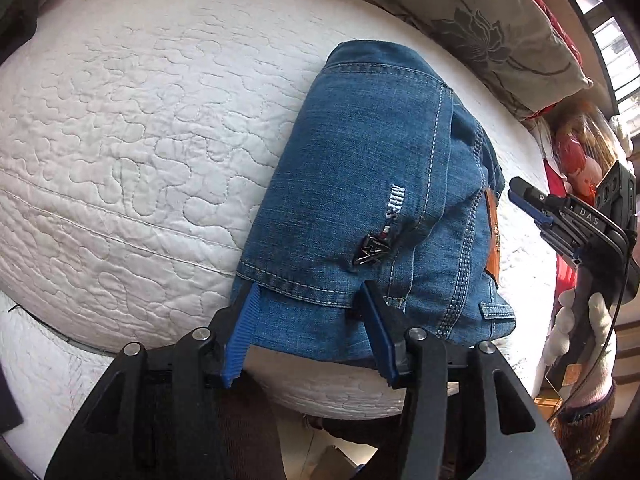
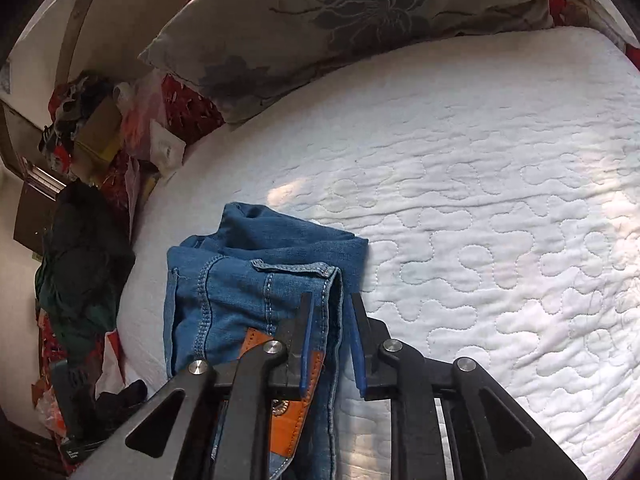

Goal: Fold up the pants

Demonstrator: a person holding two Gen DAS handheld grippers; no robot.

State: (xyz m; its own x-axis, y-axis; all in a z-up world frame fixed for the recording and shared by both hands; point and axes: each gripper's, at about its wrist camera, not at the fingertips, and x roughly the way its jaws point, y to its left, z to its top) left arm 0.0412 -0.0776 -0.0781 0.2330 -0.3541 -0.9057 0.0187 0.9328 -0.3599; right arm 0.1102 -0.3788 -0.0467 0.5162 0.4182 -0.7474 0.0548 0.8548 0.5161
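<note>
The blue jeans (image 1: 360, 160) lie folded into a compact stack on the white quilted mattress (image 1: 140, 140). My left gripper (image 1: 307, 290) is open at the stack's near edge. Its fingertips reach the stitched hem of the top layer, and denim lies between them without being pinched. In the right wrist view the jeans (image 2: 240, 280) lie at the lower left, with an orange leather patch (image 2: 292, 420) showing. My right gripper (image 2: 330, 300) hovers over the waistband side with its jaws a narrow gap apart, and denim shows through that gap. In the left wrist view the right gripper (image 1: 516, 190) stands just clear of the stack.
A grey flowered pillow (image 2: 360, 8) lies along the mattress's far edge. Beside the bed there are boxes, bags and red cloth (image 2: 92, 140) and a dark garment (image 2: 80, 260). A gloved hand (image 1: 576, 320) holds the right gripper. The white mattress (image 2: 480, 200) stretches away to the right of the jeans.
</note>
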